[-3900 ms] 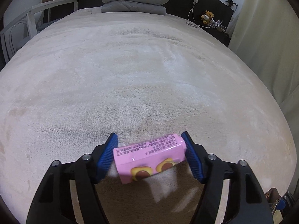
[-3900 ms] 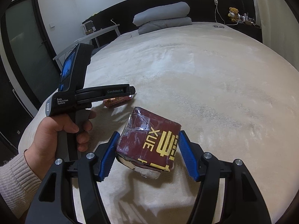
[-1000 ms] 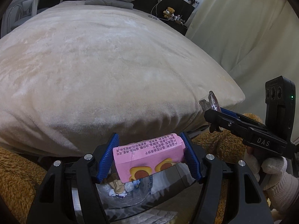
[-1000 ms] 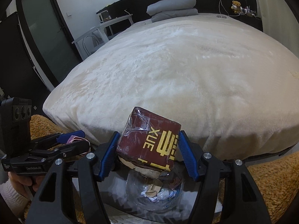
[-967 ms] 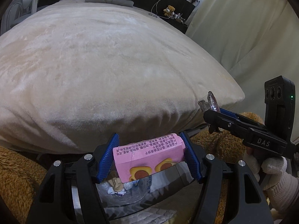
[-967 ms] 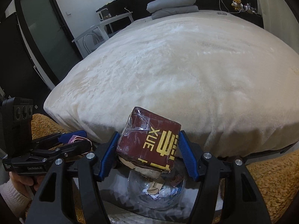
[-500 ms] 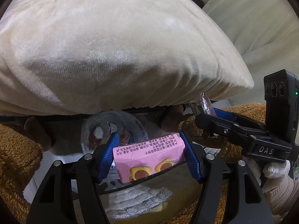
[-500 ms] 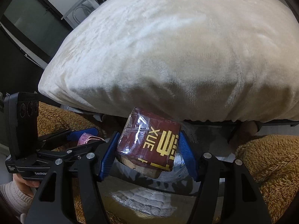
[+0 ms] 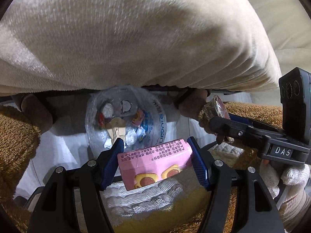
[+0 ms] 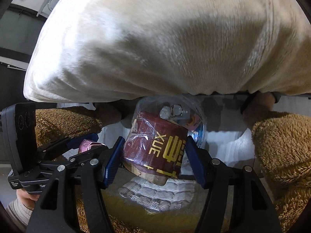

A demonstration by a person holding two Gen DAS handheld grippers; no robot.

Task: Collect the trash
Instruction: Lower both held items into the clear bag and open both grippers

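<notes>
The left gripper (image 9: 155, 161) is clamping a pink snack box (image 9: 153, 160); the right gripper (image 10: 153, 157) is clamping a maroon packet (image 10: 155, 145), both above the clear trash bag (image 9: 159, 120).

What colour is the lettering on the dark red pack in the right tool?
Gold-yellow lettering on the maroon pack, clearest in the right wrist view.

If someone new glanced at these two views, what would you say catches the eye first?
The pink carton clamped in the left tool and the dark red packet with gold lettering clamped in the right tool stand out, both poised over a clear bin bag already holding wrappers. Above them bulges the cream blanket at the bed's edge.
</notes>
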